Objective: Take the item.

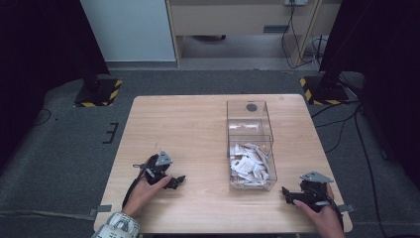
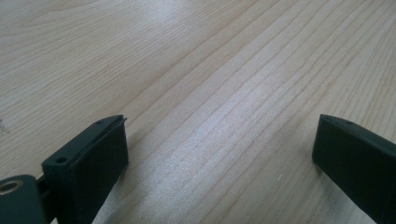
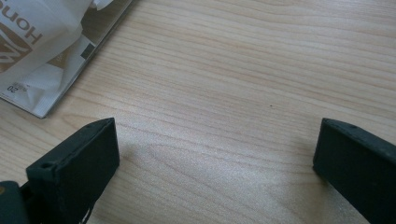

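Left tool: the left tool (image 1: 179, 179) rests low on the pale wooden bench (image 1: 198, 129), jaws spread wide with bare wood between them; it has hold of nothing.
Right tool: the right tool (image 1: 287, 192) lies near the bench's near right corner, jaws equally wide apart and empty, pointing toward the box.
Task's thing: the clear plastic box (image 1: 250, 124) stands right of the bench's middle, between the two tools but nearer the right one; the white paper sachets (image 1: 249, 163) are heaped in its near compartment.
Why so placed: both tools look parked and ready, likely so that either can reach the sachets; the far compartment holds few or none.
High view: gives the whole layout, both hands and the box's divider.
Right gripper view: shows up close a printed white sachet (image 3: 35, 51) behind the box wall, with brown lettering.
Left gripper view: shows wood grain between its jaws.
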A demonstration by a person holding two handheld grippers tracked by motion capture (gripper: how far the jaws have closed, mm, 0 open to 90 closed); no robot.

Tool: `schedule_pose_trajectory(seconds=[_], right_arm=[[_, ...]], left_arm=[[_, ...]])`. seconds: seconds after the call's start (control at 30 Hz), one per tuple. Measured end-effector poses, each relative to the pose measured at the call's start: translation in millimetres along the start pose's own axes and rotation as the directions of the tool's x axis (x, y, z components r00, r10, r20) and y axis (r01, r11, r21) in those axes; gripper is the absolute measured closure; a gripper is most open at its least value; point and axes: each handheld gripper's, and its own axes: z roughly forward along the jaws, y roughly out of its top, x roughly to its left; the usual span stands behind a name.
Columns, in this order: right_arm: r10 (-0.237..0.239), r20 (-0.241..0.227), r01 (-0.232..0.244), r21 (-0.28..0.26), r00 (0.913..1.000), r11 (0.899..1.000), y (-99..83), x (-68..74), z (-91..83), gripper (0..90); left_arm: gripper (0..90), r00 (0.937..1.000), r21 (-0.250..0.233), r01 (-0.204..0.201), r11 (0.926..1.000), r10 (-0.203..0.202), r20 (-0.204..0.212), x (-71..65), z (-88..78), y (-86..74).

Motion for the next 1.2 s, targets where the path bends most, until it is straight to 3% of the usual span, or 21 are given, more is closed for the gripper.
schedule_pose_trajectory(seconds=[0.2,0.47,0.7,0.8,1.0,1.2], right_arm=[[0.000,0.000,0.000,0.000,1.0000,1.000,0.0,0.0,0.0,0.7],[-0.002,0.001,0.002,-0.002,1.0000,1.000,0.1,-0.3,0.2,0.8],[-0.002,0.002,0.002,-0.003,1.0000,1.000,0.1,-0.4,0.3,0.8],[-0.002,0.000,0.002,-0.002,1.0000,1.000,0.1,-0.4,0.2,0.8],[-0.002,0.001,0.002,-0.002,1.0000,1.000,0.1,-0.4,0.3,0.8],[-0.003,0.000,0.003,-0.002,1.0000,1.000,0.0,-0.4,0.2,0.8]], left_arm=[[5.8,0.9999,-0.014,-0.011,0.9998,0.011,-0.004,-1.8,-2.2,1.3],[5.6,0.9994,-0.086,-0.019,0.9961,0.022,0.028,-9.8,-16.5,12.8],[6.1,0.9950,-0.139,-0.075,0.9874,0.083,0.055,-25.6,-26.5,33.2],[6.1,0.9916,-0.134,-0.099,0.9860,0.109,0.070,-30.5,-27.0,42.7],[6.5,0.9889,-0.125,-0.095,0.9876,0.108,0.101,-35.0,-25.8,52.1],[5.6,0.9848,-0.155,-0.123,0.9803,0.140,0.103,-43.1,-33.2,69.1]])
